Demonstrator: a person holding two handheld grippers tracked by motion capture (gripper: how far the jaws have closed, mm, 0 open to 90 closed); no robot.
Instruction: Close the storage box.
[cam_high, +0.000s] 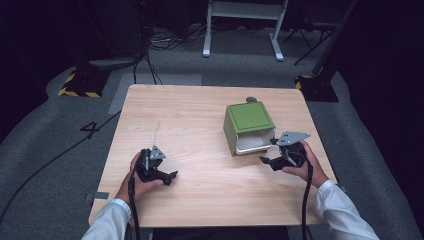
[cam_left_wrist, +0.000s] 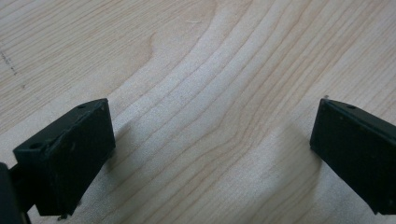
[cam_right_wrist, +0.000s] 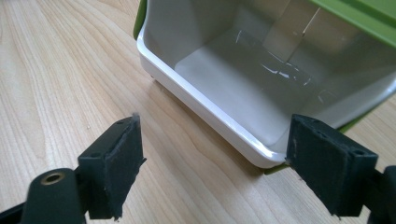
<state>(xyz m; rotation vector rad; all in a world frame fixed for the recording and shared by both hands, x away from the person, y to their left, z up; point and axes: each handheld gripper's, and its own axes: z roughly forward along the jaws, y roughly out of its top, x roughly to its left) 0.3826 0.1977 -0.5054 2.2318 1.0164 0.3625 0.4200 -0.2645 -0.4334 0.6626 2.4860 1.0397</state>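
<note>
A green box with a white inner bin (cam_high: 248, 127) lies on its side on the right half of the wooden table (cam_high: 200, 115), its open mouth facing the person. The right gripper (cam_high: 272, 155) sits just before that mouth, jaws apart and holding nothing. The left gripper (cam_high: 167, 172) rests low over bare wood well to the left, jaws also spread wide and empty.

The high view looks forward and down over the whole table (cam_high: 200, 200). The left gripper view sits close above bare wood (cam_left_wrist: 210, 93), facing down. The right gripper view looks closely into the bin (cam_right_wrist: 261, 84), also seen from above (cam_high: 248, 120)
</note>
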